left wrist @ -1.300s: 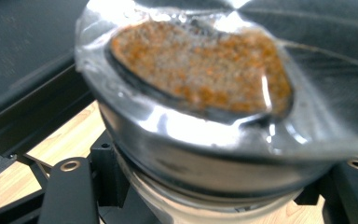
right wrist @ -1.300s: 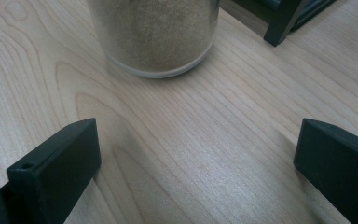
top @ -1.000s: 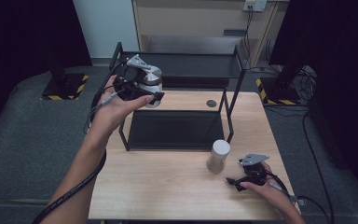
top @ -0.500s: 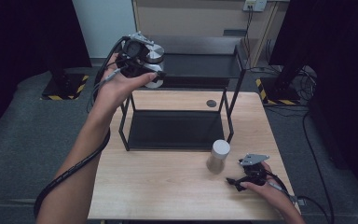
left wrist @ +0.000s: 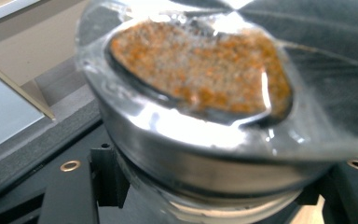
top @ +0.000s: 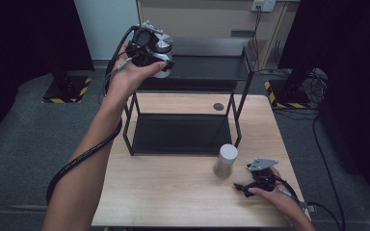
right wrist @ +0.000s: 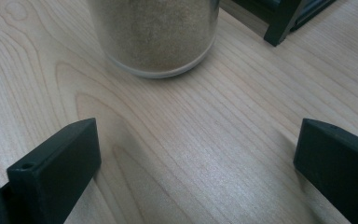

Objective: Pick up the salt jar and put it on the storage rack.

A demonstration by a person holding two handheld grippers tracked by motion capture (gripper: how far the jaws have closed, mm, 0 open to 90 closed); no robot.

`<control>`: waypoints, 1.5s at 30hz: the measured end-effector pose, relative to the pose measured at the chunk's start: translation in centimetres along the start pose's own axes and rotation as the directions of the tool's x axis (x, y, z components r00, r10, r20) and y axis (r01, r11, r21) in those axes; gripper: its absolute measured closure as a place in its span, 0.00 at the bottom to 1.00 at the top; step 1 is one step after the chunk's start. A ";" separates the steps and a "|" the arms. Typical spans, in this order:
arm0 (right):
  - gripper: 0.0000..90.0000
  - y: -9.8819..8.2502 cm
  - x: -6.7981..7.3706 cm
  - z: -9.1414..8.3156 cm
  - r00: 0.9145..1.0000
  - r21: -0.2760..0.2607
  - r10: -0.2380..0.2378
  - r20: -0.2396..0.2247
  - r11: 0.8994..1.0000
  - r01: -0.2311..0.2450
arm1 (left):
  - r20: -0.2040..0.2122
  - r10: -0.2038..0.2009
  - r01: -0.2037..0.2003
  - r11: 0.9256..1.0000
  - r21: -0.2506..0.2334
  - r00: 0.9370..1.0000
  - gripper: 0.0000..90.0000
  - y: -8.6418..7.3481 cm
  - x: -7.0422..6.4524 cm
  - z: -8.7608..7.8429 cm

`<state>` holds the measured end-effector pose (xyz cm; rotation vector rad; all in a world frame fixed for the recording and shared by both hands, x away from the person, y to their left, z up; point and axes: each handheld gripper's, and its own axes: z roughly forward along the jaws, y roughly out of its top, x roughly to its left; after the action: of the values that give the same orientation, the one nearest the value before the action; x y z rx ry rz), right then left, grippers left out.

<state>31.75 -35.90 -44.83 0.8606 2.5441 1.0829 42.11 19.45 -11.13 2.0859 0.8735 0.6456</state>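
High view: left gripper (top: 150, 48) clamps spice jar (top: 162, 53) above top shelf of black rack (top: 212, 67), jar axis near upright. Right gripper (top: 255, 183) rests on table (top: 173, 192), just right of second jar (top: 225, 160).

Left gripper view: metal lid, orange granules behind window (left wrist: 200, 70); jaws mostly hidden.

Right gripper view: jaws wide, empty; second jar (right wrist: 156, 32) straight ahead, top cut off.

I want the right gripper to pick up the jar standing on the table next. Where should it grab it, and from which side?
Grip the jar around its round glass side, below the lid, coming level from the right gripper's side. It stands upright with bare table between them, and the jaws already stand open towards it.
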 end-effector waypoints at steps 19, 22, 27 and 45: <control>0.02 0.0 -0.1 0.0 1.000 -0.001 0.001 -0.003 1.000 -0.001 | 0.007 -0.085 0.085 0.996 -0.013 0.996 0.34 -0.9 2.8 3.0; 0.02 0.0 -0.1 0.0 1.000 -0.001 0.001 -0.003 1.000 -0.001 | 0.018 -0.105 0.105 0.994 -0.016 0.994 0.34 -1.0 3.1 3.1; 0.02 0.0 -0.1 0.0 1.000 -0.001 0.000 -0.003 1.000 0.000 | 0.025 -0.118 0.119 0.993 -0.021 0.993 0.33 -1.3 3.4 3.2; 0.02 0.0 -0.1 0.0 1.000 -0.001 0.000 -0.002 1.000 0.000 | 0.024 -0.125 0.126 0.989 -0.076 0.992 0.15 -2.9 3.7 2.8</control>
<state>31.80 -35.96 -44.84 0.8588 2.5453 1.0858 45.28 22.28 -14.50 1.9479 0.9462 0.5824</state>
